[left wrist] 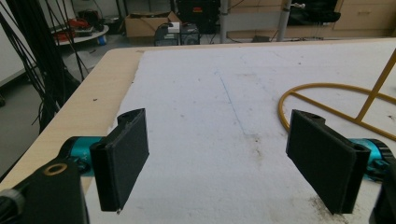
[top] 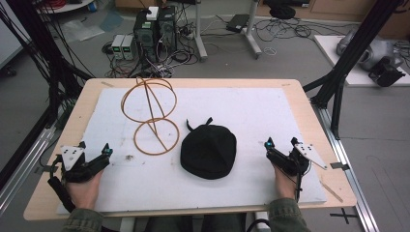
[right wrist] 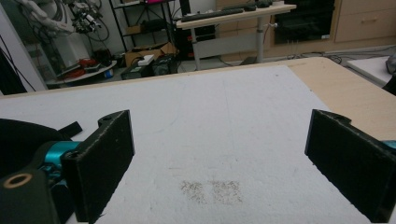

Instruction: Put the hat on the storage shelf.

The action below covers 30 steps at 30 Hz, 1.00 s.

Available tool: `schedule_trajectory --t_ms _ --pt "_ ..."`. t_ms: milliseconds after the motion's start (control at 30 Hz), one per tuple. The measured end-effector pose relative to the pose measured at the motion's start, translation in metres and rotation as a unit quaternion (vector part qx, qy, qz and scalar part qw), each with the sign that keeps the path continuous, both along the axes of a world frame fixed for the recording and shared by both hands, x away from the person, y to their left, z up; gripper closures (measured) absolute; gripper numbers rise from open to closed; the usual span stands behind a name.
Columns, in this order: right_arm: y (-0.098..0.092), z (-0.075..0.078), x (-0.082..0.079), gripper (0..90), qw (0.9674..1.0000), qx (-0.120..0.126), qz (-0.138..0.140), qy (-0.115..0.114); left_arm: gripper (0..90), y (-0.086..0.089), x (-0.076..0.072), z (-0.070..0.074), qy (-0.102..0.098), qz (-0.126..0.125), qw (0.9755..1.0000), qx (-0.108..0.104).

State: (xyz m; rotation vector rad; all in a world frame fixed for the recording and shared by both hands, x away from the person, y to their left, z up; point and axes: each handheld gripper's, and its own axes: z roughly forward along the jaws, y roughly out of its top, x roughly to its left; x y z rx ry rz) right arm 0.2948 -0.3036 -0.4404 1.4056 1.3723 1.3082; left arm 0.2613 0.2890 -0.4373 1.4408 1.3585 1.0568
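While my left gripper and right gripper rest wide open and empty, black cap lies mid-mat between them, soft, domed, strap end up, beside yellow wire stand, its underside hidden.

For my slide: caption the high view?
Open grippers flank a black hat and wire stand.
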Motion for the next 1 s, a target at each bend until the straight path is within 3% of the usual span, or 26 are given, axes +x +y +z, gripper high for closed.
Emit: schedule_trajectory --t_ms 1000 --pt "-0.0043 -0.0012 -0.0005 7.3 1.0 0.004 -0.003 0.004 21.3 0.001 0.0022 -0.0011 0.001 0.004 1.0 -0.008"
